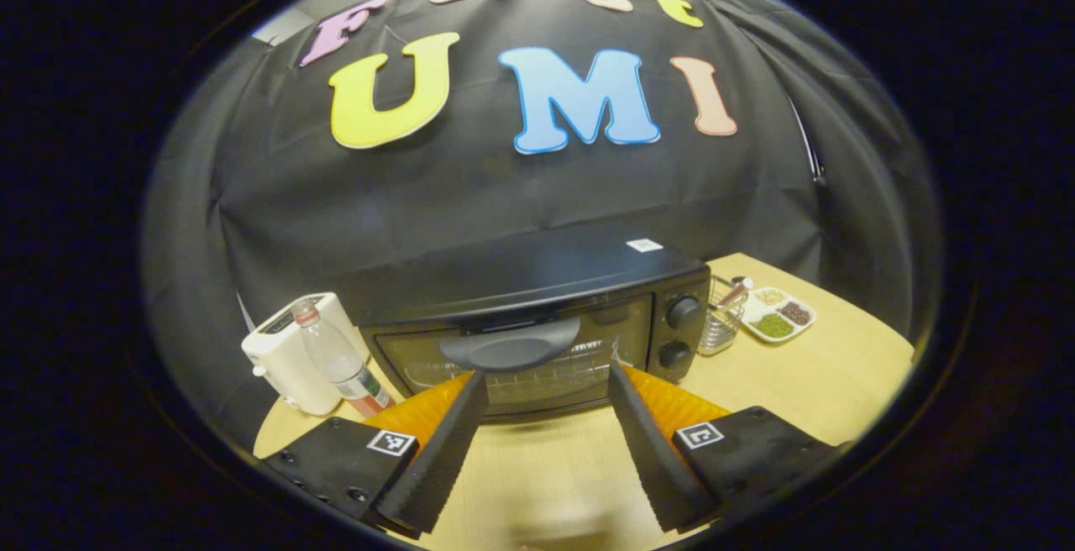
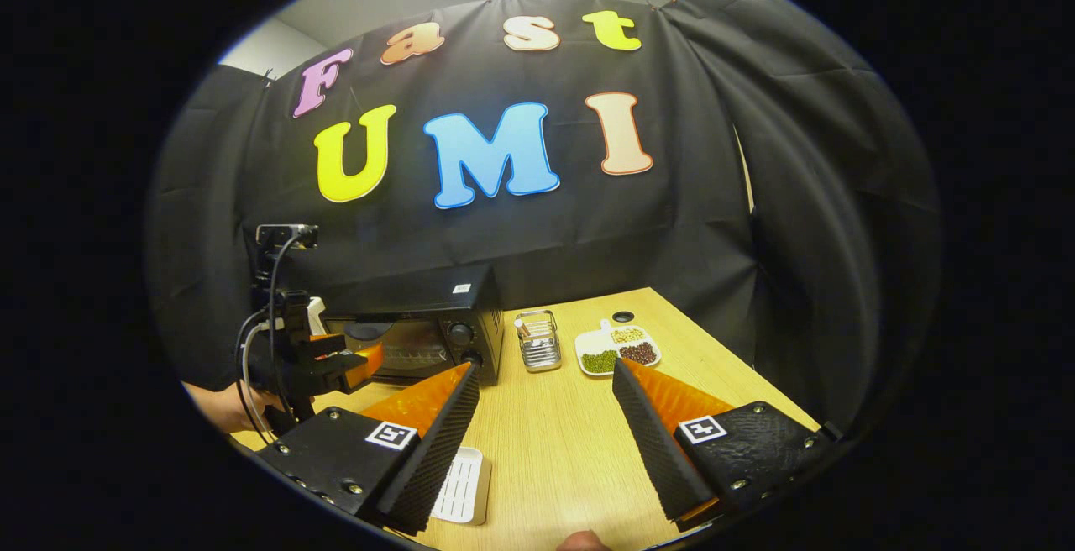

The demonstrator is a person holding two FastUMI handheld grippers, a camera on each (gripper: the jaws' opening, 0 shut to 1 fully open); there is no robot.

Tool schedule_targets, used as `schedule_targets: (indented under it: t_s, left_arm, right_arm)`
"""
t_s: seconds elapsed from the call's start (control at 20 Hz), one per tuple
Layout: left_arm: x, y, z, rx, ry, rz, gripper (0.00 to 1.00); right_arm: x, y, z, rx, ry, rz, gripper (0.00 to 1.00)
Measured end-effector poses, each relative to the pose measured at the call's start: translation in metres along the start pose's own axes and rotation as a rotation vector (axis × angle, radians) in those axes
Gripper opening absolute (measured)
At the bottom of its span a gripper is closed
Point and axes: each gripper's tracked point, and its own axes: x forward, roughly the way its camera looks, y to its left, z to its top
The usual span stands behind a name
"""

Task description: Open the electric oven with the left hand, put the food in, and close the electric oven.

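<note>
At the far left of the desk (image 1: 806,383), seen in the left gripper view, stand a white appliance (image 1: 285,354) and a clear bottle (image 1: 336,358), about ten o'clock from the left hand-held gripper (image 1: 546,383). That gripper's fingers are spread wide and hold nothing. Dead ahead at twelve o'clock sits the electric oven (image 1: 537,316), door closed, and its handle (image 1: 510,343) — a long bar lying nine-to-three across the top of the door — sits just above and between the fingertips, not yet touched. I judge the coming move turns on this: the fingers must rise a little and close over that crosswise bar before pulling down.

Further right, at two o'clock, are a wire basket (image 1: 722,316) and a divided tray of food (image 1: 777,313).

From the right gripper view, the right hand-held gripper (image 2: 546,383) — also open and empty — hangs back over the desk, the oven at eleven o'clock, the food tray near one. The left one is clearly nearer the oven.
</note>
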Motion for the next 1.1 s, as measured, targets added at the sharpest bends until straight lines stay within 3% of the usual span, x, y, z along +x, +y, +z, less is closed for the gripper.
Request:
schedule_targets:
  t_s: [0.35, 0.4, 0.5, 0.55, 0.6, 0.65, 0.95, 1.1]
  left_arm:
    - [-0.096, -0.003, 0.073, -0.102, -0.174, 0.025, 0.97]
    - [-0.113, -0.001, 0.08, -0.102, -0.19, 0.04, 1.0]
    - [-0.147, 0.005, 0.088, -0.098, -0.222, 0.077, 0.91]
    - [-0.164, 0.008, 0.09, -0.095, -0.238, 0.098, 1.0]
    - [-0.178, 0.011, 0.092, -0.093, -0.25, 0.119, 1.0]
    - [-0.194, 0.013, 0.093, -0.095, -0.26, 0.135, 0.9]
    - [-0.261, 0.023, 0.089, -0.094, -0.301, 0.178, 1.0]
    - [-0.282, 0.032, 0.086, -0.096, -0.314, 0.19, 1.0]
  right_arm:
    - [-0.02, 0.003, 0.029, -0.042, -0.099, 0.074, 0.98]
    - [-0.024, 0.003, 0.032, -0.051, -0.113, 0.09, 0.98]
    - [-0.031, 0.005, 0.035, -0.065, -0.128, 0.126, 0.98]
    - [-0.035, 0.004, 0.036, -0.071, -0.131, 0.139, 0.98]
    - [-0.04, 0.004, 0.038, -0.079, -0.138, 0.151, 0.98]
    - [-0.044, 0.003, 0.042, -0.089, -0.151, 0.157, 0.98]
    - [-0.066, 0.004, 0.072, -0.14, -0.254, 0.145, 0.97]
    - [-0.073, 0.014, 0.08, -0.132, -0.294, 0.14, 0.98]
